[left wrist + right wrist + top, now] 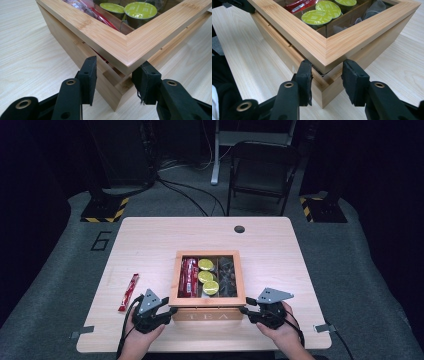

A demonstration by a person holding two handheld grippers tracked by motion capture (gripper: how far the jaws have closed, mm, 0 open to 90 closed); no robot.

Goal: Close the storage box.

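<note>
High view alone: red packet (128, 293) left of tea box (207, 313); both grippers agape, empty, at its corners.

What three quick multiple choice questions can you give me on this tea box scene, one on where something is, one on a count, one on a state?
1. Where is the loose red packet?
A. on the table left of the tea box
B. on the chair
C. inside the box

2. How many green-topped capsules show through the lid from above?
A. one
B. three
C. five

3. How does the lid sit at the near corners?
A. taken off
B. flush shut
C. slightly raised, a gap below it

Answers:
1 A, the high view shows it lying on the wood beside the left gripper.
2 B, three lie in the middle compartment.
3 C, both gripper views show a gap, with the right gripper at the other corner.
</note>
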